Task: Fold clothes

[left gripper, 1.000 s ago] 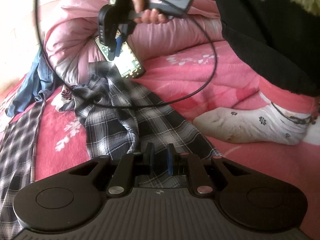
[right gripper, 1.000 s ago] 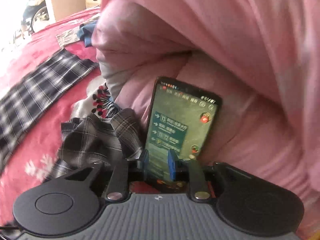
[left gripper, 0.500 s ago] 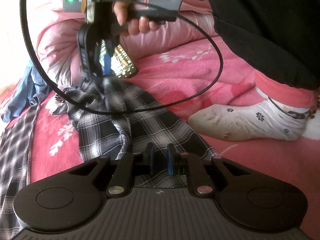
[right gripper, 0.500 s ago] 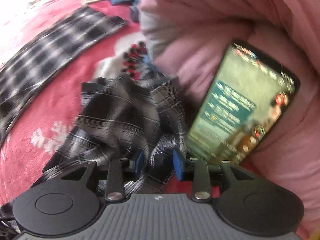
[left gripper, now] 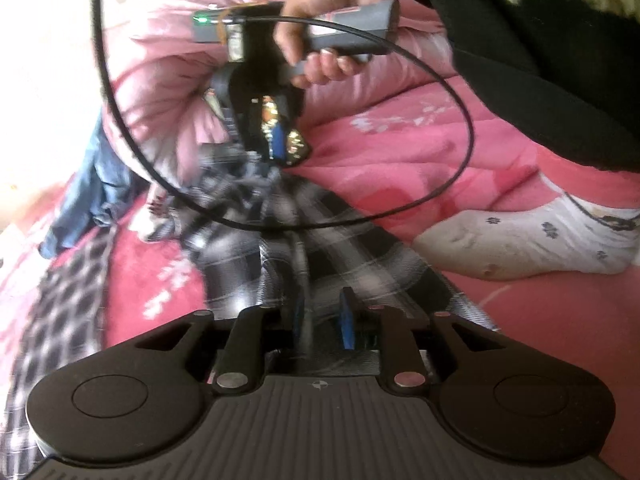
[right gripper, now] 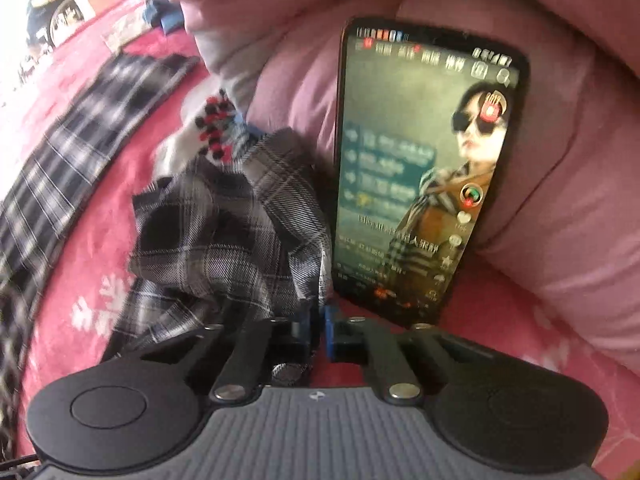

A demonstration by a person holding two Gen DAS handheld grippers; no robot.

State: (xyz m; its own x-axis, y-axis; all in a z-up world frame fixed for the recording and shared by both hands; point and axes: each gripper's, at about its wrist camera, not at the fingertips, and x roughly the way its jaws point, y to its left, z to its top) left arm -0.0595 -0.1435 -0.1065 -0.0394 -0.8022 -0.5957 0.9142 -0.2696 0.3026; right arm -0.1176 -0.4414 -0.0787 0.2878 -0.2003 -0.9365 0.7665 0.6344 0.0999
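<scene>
A grey-and-black plaid garment (left gripper: pixel 360 256) lies lengthwise on the pink bedspread, and its far end is bunched up (right gripper: pixel 208 224). My left gripper (left gripper: pixel 322 320) is at the near end. Its jaws are opening, and a raised fold of the plaid stands between the pads, close to the left one. My right gripper (right gripper: pixel 319 328) points steeply down at the bunched far end, its blue pads shut on the cloth's edge. In the left wrist view a hand holds that right gripper (left gripper: pixel 276 144) above the bunch.
A lit phone (right gripper: pixel 420 176) leans on the pink duvet (right gripper: pixel 560 160) just right of the bunch. A second plaid piece (right gripper: pixel 80 132) lies at the left, near a blue garment (left gripper: pixel 96 184). A person's socked foot (left gripper: pixel 540 240) rests at the right. A black cable (left gripper: pixel 460 152) loops above the cloth.
My right gripper swung left from the phone, dropped onto the bunched plaid and shut on its edge. My left gripper's pads have spread apart; the hand stayed in place.
</scene>
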